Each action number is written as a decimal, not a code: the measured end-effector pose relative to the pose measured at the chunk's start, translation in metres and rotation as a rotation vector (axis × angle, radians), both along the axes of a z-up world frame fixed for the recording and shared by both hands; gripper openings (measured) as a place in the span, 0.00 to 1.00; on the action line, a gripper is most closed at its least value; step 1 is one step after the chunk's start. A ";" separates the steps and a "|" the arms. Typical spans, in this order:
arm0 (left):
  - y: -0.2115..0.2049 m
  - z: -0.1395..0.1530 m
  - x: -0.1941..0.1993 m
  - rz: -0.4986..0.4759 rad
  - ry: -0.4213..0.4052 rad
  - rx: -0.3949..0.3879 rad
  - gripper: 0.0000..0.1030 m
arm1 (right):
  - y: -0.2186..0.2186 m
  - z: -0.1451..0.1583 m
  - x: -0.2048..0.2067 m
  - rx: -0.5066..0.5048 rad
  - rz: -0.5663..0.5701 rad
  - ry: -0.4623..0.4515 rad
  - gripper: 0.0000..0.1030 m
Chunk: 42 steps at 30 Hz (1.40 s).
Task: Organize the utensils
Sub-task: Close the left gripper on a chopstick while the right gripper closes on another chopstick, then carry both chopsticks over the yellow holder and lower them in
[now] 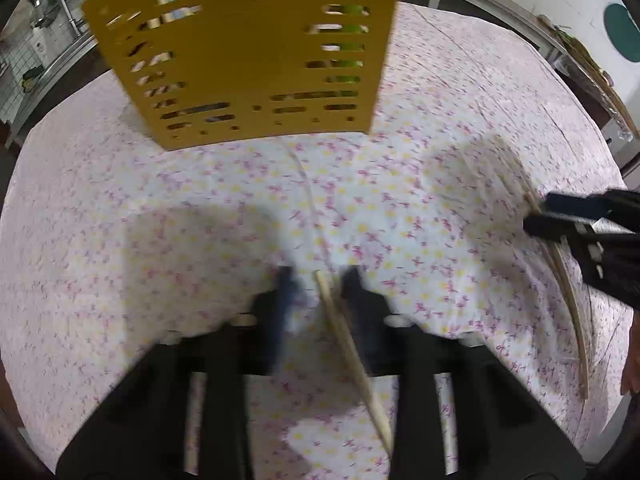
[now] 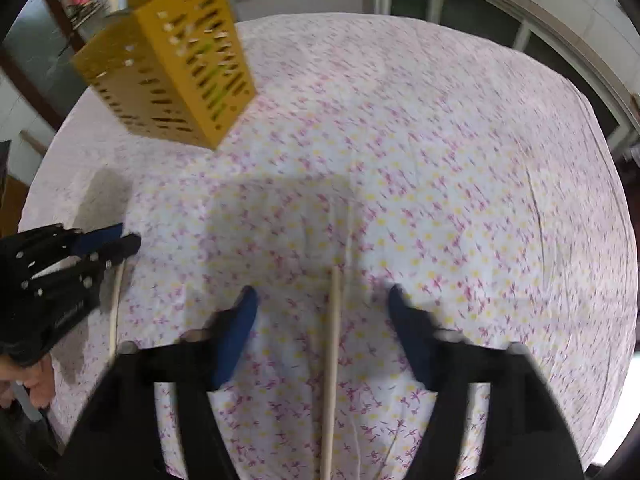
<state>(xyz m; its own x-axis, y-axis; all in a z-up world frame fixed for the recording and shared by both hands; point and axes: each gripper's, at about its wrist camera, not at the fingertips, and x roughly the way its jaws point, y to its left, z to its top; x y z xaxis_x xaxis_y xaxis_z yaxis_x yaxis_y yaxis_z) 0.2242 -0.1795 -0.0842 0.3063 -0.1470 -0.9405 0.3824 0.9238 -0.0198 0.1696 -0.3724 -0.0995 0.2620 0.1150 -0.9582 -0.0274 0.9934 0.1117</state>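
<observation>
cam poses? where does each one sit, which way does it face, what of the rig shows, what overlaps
Left wrist: on the left gripper, looking forward and down along its fingers at a chopstick between them on the tablecloth, yellow holder ahead; right gripper enters at right.
Right wrist: on the right gripper, facing the same way over another chopstick between open fingers; left gripper and some of the hand at left.
Shared: holder, tablecloth, each other's gripper and chopstick.

Black screw-studded gripper (image 2: pixel 124 242) frames, blue fingertips (image 2: pixel 240 320), bare skin.
</observation>
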 end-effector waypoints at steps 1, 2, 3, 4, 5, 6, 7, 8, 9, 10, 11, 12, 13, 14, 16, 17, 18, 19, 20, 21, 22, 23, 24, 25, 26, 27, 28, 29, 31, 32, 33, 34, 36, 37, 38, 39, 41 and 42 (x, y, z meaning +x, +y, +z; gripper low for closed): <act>0.007 0.001 -0.001 -0.001 0.003 -0.004 0.08 | 0.002 -0.001 0.002 -0.016 0.019 0.012 0.66; 0.010 0.001 -0.001 -0.008 0.010 -0.014 0.08 | 0.005 -0.002 0.003 -0.031 0.030 0.020 0.66; 0.012 0.002 -0.001 -0.007 0.015 -0.021 0.07 | 0.008 -0.005 0.005 -0.048 0.043 0.028 0.66; 0.015 0.002 0.001 -0.002 0.026 -0.033 0.06 | 0.009 -0.009 0.008 -0.059 0.053 0.045 0.66; 0.017 0.002 0.004 0.000 0.033 -0.039 0.05 | 0.010 -0.014 0.010 -0.064 0.055 0.061 0.66; 0.018 0.001 0.005 0.000 0.038 -0.043 0.05 | 0.011 -0.017 0.011 -0.062 0.060 0.063 0.69; 0.020 0.001 0.004 -0.001 0.041 -0.045 0.05 | 0.011 -0.017 0.013 -0.060 0.062 0.065 0.69; 0.019 0.002 0.004 -0.011 0.041 -0.039 0.05 | 0.011 -0.017 0.013 -0.061 0.063 0.073 0.69; 0.020 0.002 0.004 -0.024 0.037 -0.033 0.04 | 0.013 -0.017 0.012 -0.070 0.071 0.082 0.67; 0.017 0.001 0.000 -0.033 0.036 -0.028 0.04 | 0.015 -0.015 0.012 -0.085 0.088 0.094 0.63; 0.018 0.001 -0.003 -0.053 0.035 -0.016 0.03 | 0.016 -0.015 0.012 -0.089 0.099 0.101 0.58; 0.013 0.000 -0.005 -0.068 0.041 -0.009 0.03 | 0.021 -0.014 0.008 -0.086 0.115 0.107 0.45; 0.014 0.001 -0.007 -0.078 0.045 -0.009 0.03 | 0.023 -0.011 0.008 -0.077 0.134 0.116 0.32; 0.015 0.002 -0.008 -0.087 0.049 -0.008 0.03 | 0.026 -0.009 0.006 -0.077 0.147 0.123 0.28; 0.018 0.005 -0.008 -0.100 0.052 -0.005 0.03 | 0.030 -0.009 0.009 -0.078 0.158 0.135 0.13; 0.019 0.008 -0.008 -0.103 0.036 0.001 0.03 | 0.030 -0.009 0.010 -0.070 0.157 0.140 0.10; 0.023 0.011 -0.008 -0.101 0.026 0.002 0.03 | 0.031 -0.007 0.012 -0.070 0.155 0.138 0.07; 0.025 0.015 -0.007 -0.095 0.022 -0.011 0.03 | 0.032 -0.001 0.011 -0.073 0.150 0.120 0.07; 0.028 0.020 -0.006 -0.092 0.019 -0.024 0.03 | 0.032 0.005 0.011 -0.076 0.141 0.097 0.06; 0.030 0.027 -0.006 -0.090 0.003 -0.039 0.03 | 0.032 0.014 0.007 -0.076 0.131 0.069 0.06; 0.032 0.035 -0.007 -0.090 -0.020 -0.055 0.03 | 0.032 0.025 0.005 -0.077 0.118 0.027 0.06; 0.034 0.044 -0.009 -0.088 -0.044 -0.076 0.03 | 0.035 0.037 -0.003 -0.075 0.111 -0.007 0.06; 0.037 0.049 -0.009 -0.088 -0.061 -0.086 0.03 | 0.036 0.044 -0.004 -0.066 0.108 -0.030 0.06; 0.040 0.058 -0.012 -0.087 -0.088 -0.095 0.03 | 0.038 0.058 -0.008 -0.050 0.104 -0.080 0.06; 0.042 0.068 -0.015 -0.089 -0.127 -0.117 0.03 | 0.041 0.069 -0.012 -0.041 0.105 -0.124 0.06; 0.045 0.077 -0.017 -0.091 -0.159 -0.143 0.03 | 0.045 0.083 -0.017 -0.033 0.104 -0.178 0.06; 0.040 0.083 -0.019 -0.092 -0.185 -0.155 0.03 | 0.048 0.095 -0.023 -0.036 0.094 -0.232 0.06; 0.042 0.092 -0.022 -0.091 -0.233 -0.166 0.03 | 0.051 0.106 -0.026 -0.038 0.095 -0.282 0.06; 0.045 0.107 -0.024 -0.084 -0.284 -0.190 0.03 | 0.067 0.127 -0.027 -0.062 0.096 -0.375 0.06; 0.048 0.118 -0.023 -0.075 -0.319 -0.204 0.03 | 0.070 0.142 -0.027 -0.053 0.099 -0.450 0.06; 0.045 0.128 -0.024 -0.064 -0.355 -0.207 0.03 | 0.076 0.155 -0.027 -0.052 0.095 -0.499 0.06; 0.047 0.136 -0.026 -0.061 -0.389 -0.211 0.03 | 0.081 0.169 -0.027 -0.057 0.082 -0.558 0.06; 0.053 0.163 -0.023 -0.044 -0.471 -0.235 0.03 | 0.082 0.192 -0.026 -0.039 0.081 -0.664 0.06; 0.052 0.170 -0.020 -0.040 -0.499 -0.246 0.03 | 0.084 0.208 -0.022 -0.028 0.066 -0.733 0.06; 0.054 0.183 -0.018 -0.040 -0.545 -0.261 0.03 | 0.083 0.216 -0.019 -0.014 0.066 -0.773 0.06; 0.055 0.200 -0.015 -0.047 -0.616 -0.274 0.03 | 0.081 0.229 -0.014 -0.009 0.056 -0.818 0.06; 0.055 0.229 -0.008 -0.068 -0.751 -0.305 0.03 | 0.086 0.252 -0.003 -0.002 0.032 -0.913 0.06; 0.054 0.239 -0.004 -0.071 -0.790 -0.318 0.03 | 0.087 0.261 0.004 0.018 0.029 -0.951 0.06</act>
<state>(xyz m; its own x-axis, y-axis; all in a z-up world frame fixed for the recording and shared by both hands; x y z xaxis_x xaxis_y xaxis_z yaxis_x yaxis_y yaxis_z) 0.2203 -0.1257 0.1551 0.8351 -0.4113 -0.3654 0.4498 0.8928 0.0230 0.1733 -0.2854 0.1616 0.9279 0.1463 -0.3429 -0.1391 0.9892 0.0457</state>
